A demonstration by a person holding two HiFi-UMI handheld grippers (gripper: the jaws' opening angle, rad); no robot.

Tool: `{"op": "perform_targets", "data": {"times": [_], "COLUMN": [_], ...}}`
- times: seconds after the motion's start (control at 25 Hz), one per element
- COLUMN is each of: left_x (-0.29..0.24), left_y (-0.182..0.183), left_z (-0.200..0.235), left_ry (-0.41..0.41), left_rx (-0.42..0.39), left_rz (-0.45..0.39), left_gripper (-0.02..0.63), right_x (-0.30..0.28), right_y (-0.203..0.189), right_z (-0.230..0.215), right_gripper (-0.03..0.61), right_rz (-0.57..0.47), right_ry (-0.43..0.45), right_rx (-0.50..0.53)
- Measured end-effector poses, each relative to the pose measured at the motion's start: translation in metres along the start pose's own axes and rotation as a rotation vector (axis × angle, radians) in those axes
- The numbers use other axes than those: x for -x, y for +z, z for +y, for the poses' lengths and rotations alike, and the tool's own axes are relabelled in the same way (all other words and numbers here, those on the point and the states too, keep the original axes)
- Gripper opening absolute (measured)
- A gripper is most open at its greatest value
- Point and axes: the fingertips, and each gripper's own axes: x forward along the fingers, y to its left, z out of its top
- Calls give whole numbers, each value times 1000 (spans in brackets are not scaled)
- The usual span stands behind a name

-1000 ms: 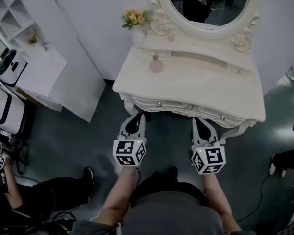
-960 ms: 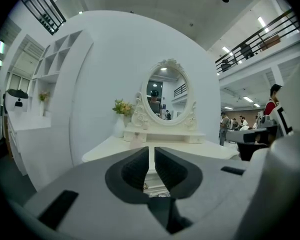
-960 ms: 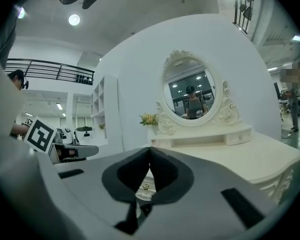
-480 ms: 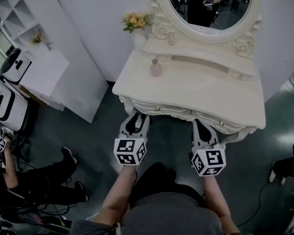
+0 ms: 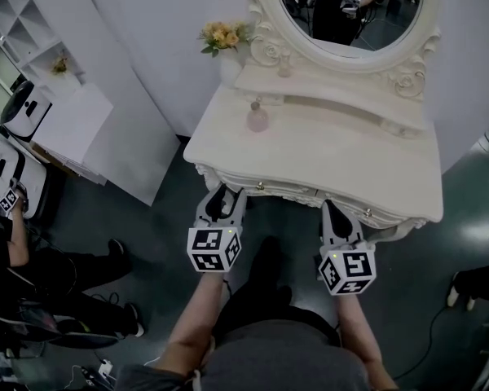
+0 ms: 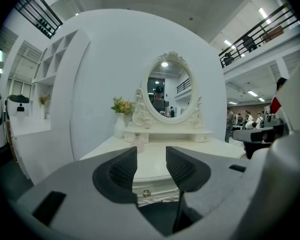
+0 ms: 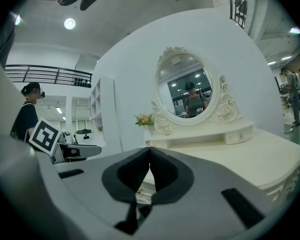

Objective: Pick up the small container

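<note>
The small container (image 5: pixel 257 118) is a pale pink bottle standing at the back left of the white dressing table (image 5: pixel 334 153). It shows small in the left gripper view (image 6: pixel 138 143), just above the left jaw. My left gripper (image 5: pixel 221 195) hangs in front of the table's front edge, well short of the bottle; its jaws (image 6: pixel 151 158) are opening with nothing between them. My right gripper (image 5: pixel 335 216) is level with it, in front of the table's right half, and its jaws (image 7: pixel 149 153) are shut and empty.
An oval mirror (image 5: pixel 346 10) and a low shelf (image 5: pixel 334 84) stand at the table's back, with a vase of yellow flowers (image 5: pixel 224 37) at its left corner. A white cabinet (image 5: pixel 77 125) is to the left. A person (image 5: pixel 33 275) sits on the floor at left.
The left gripper's jaws have spread apart from shut. Both grippers stay in front of the table. The person seated at left has shifted their legs.
</note>
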Motion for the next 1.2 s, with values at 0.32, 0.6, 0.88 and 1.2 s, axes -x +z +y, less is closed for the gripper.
{"op": "perform_targets", "data": {"times": [0.32,0.6,0.88,1.2], "left_x": [-50,-102,-154,-206], "left_y": [6,15,24,32], "left_z": [18,42,61,74], "left_ry": [-6,-19,-46,-87], "left_rx": [2,10,-3,-22], "left_rz": [7,26,42,60], "left_gripper": [173,184,192,201], "right_x": [-42,-93,-139,-178], "right_y": [3,9,18,24], "right_z": [-17,-28,-40,-55], "right_gripper": [3,3,3,3], "right_rz": [12,27,33,36], "right_ry": [-15,-26,-53,-101], "right_rx": [0,-1,-1,-7]}}
